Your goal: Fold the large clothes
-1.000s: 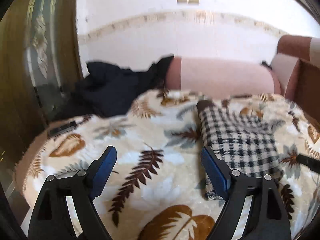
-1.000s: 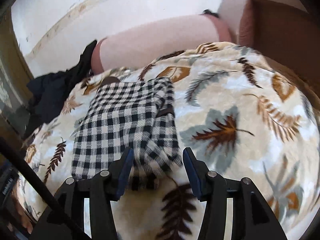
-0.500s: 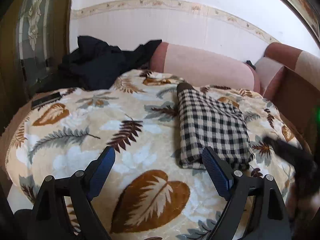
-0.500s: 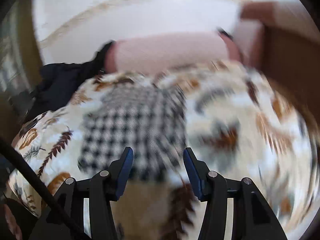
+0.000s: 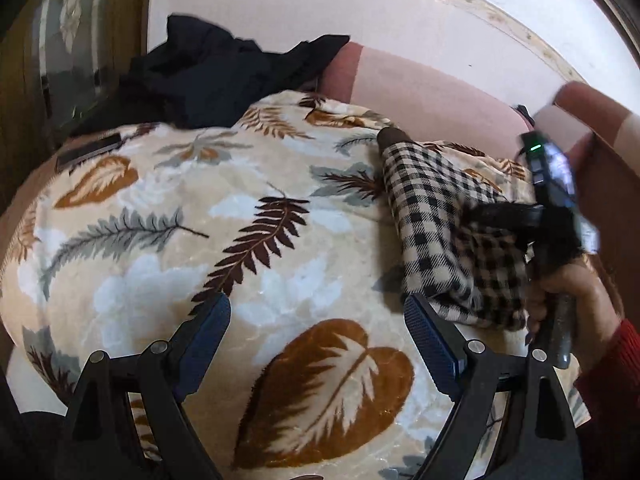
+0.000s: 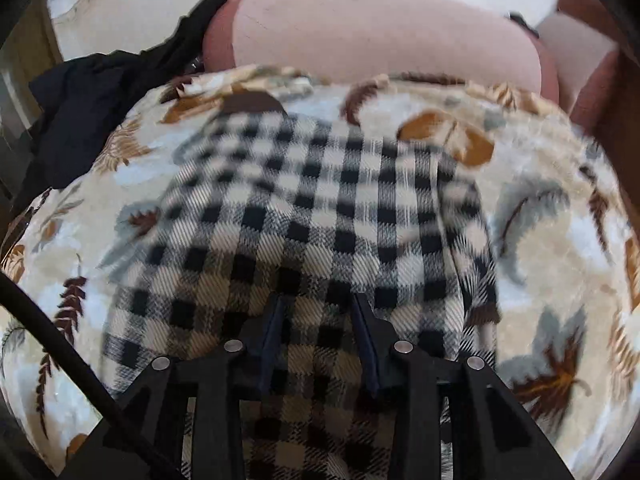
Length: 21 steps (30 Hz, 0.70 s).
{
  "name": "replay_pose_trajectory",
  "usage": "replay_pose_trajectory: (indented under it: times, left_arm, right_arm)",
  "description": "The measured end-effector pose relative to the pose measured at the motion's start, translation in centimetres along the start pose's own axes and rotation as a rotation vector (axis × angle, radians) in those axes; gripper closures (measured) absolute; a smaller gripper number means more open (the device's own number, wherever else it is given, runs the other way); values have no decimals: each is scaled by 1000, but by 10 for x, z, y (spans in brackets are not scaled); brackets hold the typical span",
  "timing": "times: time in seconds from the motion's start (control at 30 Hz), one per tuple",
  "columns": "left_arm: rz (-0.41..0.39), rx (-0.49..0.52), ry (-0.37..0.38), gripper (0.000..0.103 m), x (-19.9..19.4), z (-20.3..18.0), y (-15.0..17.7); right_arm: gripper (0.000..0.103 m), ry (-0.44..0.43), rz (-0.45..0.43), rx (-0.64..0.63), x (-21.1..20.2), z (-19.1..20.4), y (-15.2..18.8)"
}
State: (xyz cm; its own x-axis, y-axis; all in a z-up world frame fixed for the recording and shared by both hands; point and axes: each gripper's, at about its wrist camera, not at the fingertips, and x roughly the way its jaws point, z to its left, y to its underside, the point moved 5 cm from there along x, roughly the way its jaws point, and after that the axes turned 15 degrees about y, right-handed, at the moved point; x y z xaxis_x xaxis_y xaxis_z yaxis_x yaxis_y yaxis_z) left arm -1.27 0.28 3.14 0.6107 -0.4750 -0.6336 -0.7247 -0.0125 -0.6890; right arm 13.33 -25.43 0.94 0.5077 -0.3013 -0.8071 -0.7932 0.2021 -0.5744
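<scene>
The left gripper [image 5: 318, 340] hangs with fingers spread wide and nothing between them, above the leaf-print blanket [image 5: 168, 248]. Right of its fingers lies the folded checked garment [image 5: 436, 216]. The right gripper [image 6: 320, 336] has its fingers narrowed onto that garment's near edge.

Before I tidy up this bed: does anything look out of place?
Yes. A black garment lies crumpled at the far left edge of the leaf-print blanket, unfolded, unlike the folded checked garment. A dark flat device also lies on the blanket nearby.
</scene>
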Motion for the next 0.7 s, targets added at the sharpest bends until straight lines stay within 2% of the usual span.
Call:
replay_pose_trajectory:
  times: [0.07,0.17,0.33,0.43,0.5,0.57,0.7]
  left_arm:
    - [8,-28,7,15,3,7,-2]
    - [29,-50,12,15,8,12,-3]
    - [40,-39,19,15,13,10,-3]
    - [39,-24,10,15,13,11,-4]
    - [40,-34,10,15,13,14,-5]
    - [38,-54,9,15,13,18,-6]
    - [30,-74,4,15,11,22,-7]
  right_arm:
    - [65,-50,-72,36,-18,1,-10]
    - [66,-141,-29,60,-7,18,-20]
    - [65,-116,35,50,44,46,-41]
    - [65,-91,45,76,52,45,-55]
    - [65,-96,16,94,39,40,-56]
    - [65,-143,-33,105,17,40,-51]
    - [65,-283,-19,108,-15,44,-18]
